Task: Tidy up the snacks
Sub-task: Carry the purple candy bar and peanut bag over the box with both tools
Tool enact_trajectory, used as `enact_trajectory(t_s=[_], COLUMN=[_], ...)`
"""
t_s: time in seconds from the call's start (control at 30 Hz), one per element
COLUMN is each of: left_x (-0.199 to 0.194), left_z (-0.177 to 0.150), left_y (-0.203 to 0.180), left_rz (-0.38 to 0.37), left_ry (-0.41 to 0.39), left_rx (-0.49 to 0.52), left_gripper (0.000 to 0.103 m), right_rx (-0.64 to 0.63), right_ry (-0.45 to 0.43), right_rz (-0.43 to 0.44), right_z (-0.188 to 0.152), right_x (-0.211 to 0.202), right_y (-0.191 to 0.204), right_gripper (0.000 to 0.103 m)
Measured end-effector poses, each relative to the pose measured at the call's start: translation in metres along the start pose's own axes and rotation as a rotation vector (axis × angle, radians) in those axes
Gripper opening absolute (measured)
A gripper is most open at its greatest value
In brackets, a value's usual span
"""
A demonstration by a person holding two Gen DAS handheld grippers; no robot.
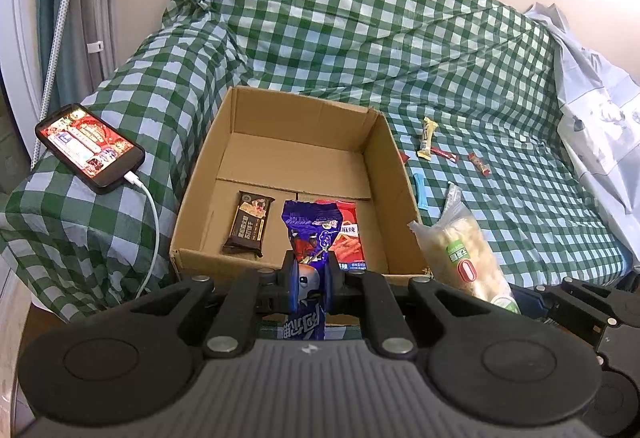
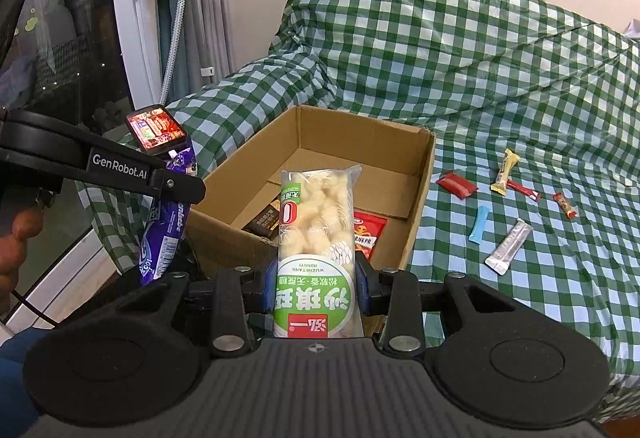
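1. Fingers of the left gripper (image 1: 308,280) are pinching a purple snack packet (image 1: 306,238) tight, holding it just before the cardboard box (image 1: 200,194), probably for dropping in.
2. Right gripper (image 2: 316,288) is clamping a bag of pale puffed snacks (image 2: 316,222) near the box rim.
3. Several small snacks are lying loose on the checked cover (image 2: 520,78), apparently awaiting collection.

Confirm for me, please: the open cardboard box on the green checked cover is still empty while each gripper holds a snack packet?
Not quite: the open cardboard box already holds a dark brown snack bar and a red snack packet, as the left wrist view shows. The rest is right.
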State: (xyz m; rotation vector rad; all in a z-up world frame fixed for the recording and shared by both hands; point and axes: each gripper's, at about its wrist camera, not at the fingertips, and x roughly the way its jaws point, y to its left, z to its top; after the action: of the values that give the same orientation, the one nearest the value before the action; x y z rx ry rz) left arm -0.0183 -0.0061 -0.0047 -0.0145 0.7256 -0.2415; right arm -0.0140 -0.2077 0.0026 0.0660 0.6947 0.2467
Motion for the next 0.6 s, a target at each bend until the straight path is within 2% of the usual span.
enact_trajectory(t_s=[0.27, 0.6], left_x=[0.015, 0.039], left_z=[0.014, 0.054], left_y=[0.008, 0.012], left_rz=[0.01, 0.034], left_ry=[0.014, 0.009], left_rx=[-0.011, -0.013], left_gripper=[0.013, 0.013], right_rx=[0.007, 0.009], right_ry=[0.015, 0.022], right_rz=[-0.006, -0.03], right_z=[0.007, 0.03], right_x=[0.014, 0.043], right_y=[0.0, -0.009], right_gripper=[0.039, 0.039])
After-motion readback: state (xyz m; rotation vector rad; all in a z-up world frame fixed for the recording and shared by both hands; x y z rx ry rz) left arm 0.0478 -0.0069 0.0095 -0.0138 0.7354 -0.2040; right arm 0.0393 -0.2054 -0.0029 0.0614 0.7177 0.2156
